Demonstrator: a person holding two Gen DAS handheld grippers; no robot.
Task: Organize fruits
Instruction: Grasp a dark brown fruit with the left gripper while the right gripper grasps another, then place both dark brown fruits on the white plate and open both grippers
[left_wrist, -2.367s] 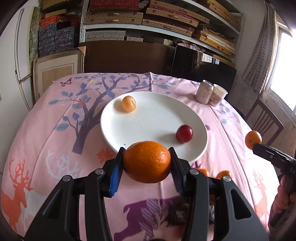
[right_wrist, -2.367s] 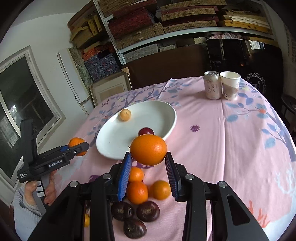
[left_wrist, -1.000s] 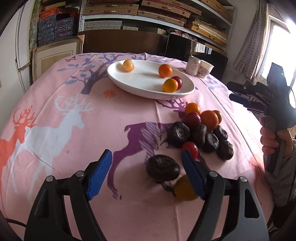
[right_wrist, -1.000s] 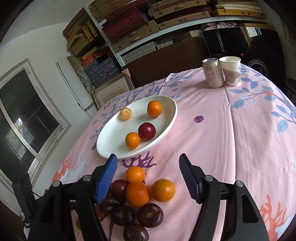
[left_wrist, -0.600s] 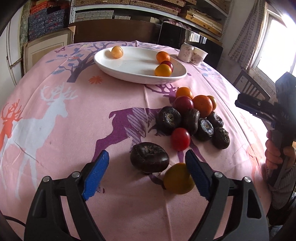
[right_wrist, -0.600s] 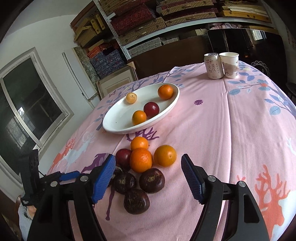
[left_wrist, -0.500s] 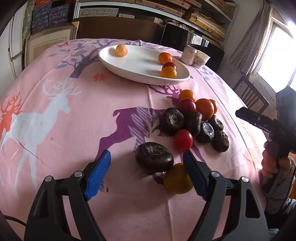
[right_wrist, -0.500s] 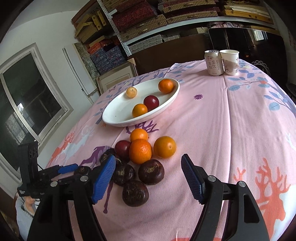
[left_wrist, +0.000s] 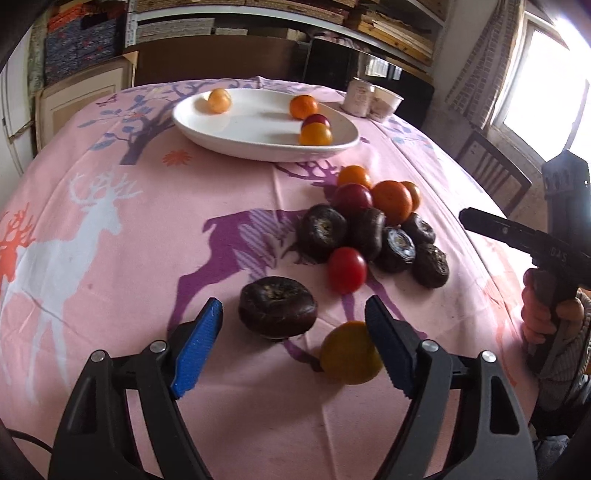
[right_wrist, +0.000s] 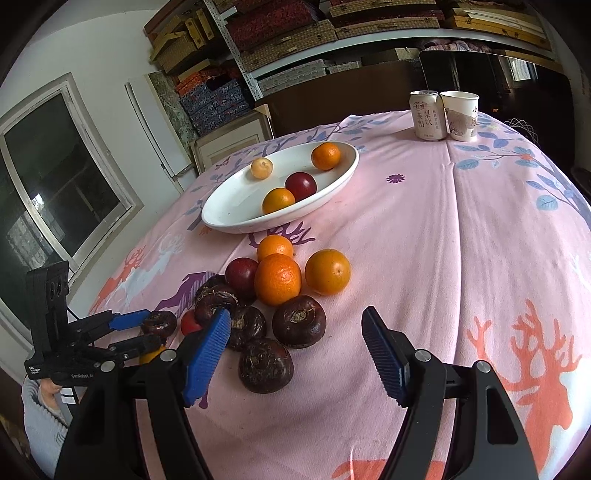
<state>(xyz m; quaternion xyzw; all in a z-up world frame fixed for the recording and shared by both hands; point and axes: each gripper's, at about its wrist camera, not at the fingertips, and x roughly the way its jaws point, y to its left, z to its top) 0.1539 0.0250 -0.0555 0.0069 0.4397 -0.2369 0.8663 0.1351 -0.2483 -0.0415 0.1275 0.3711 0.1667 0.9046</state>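
Domestic interior, apparently a lived-in room of a home used partly for storage; a round table draped in a pink tablecloth (right_wrist: 461, 229) printed with deer and trees occupies the centre; a white plate (right_wrist: 236, 206) of fruit, a drink can (right_wrist: 426, 115) and a paper cup (right_wrist: 461, 115) stand on it; metal shelving (right_wrist: 332, 40) along the back wall carries stacked woven and patterned flat boxes; a wooden chair (left_wrist: 491, 170) stands beside the table near a curtained window (left_wrist: 546, 85); a second, white-framed window (right_wrist: 62, 177) pierces the plain wall opposite.
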